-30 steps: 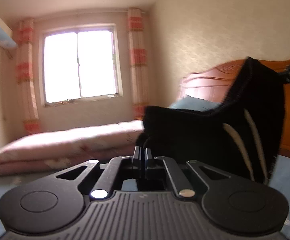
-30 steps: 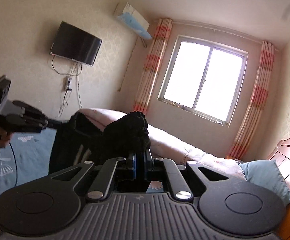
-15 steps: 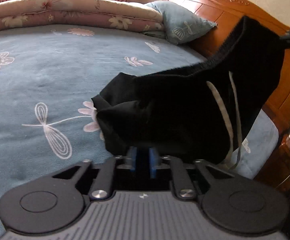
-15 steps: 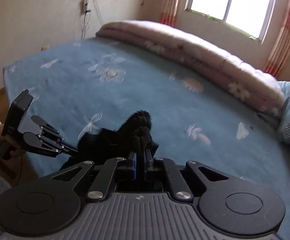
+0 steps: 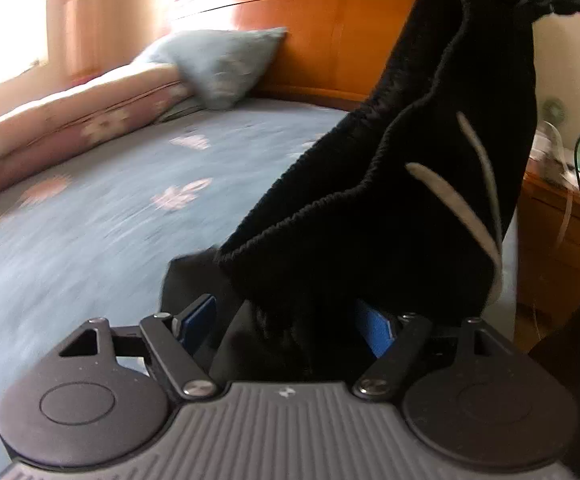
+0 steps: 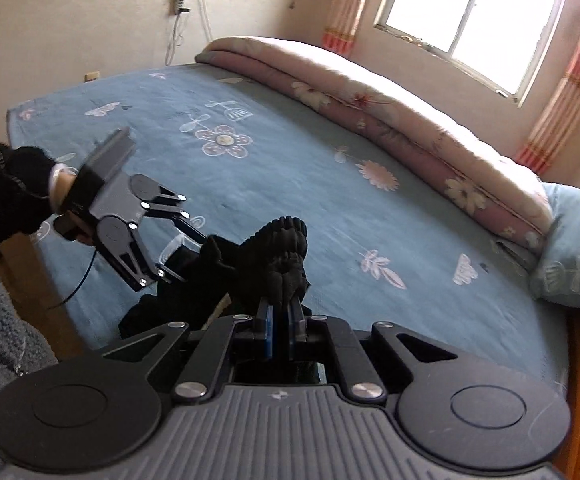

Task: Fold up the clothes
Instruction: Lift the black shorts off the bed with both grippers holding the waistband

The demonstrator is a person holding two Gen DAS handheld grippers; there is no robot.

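Keep the right claw (image 6: 281, 322) pinched tight on the ribbed waistband of the black garment (image 5: 402, 184) hanging above the bed (image 6: 290, 184), draw the left claw (image 5: 285, 324), jaws just spread and gripping nothing, clear of the cloth, then lower slowly, flat, unbunched.

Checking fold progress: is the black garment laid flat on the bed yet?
No. The black garment hangs bunched from the right gripper, above the bed.
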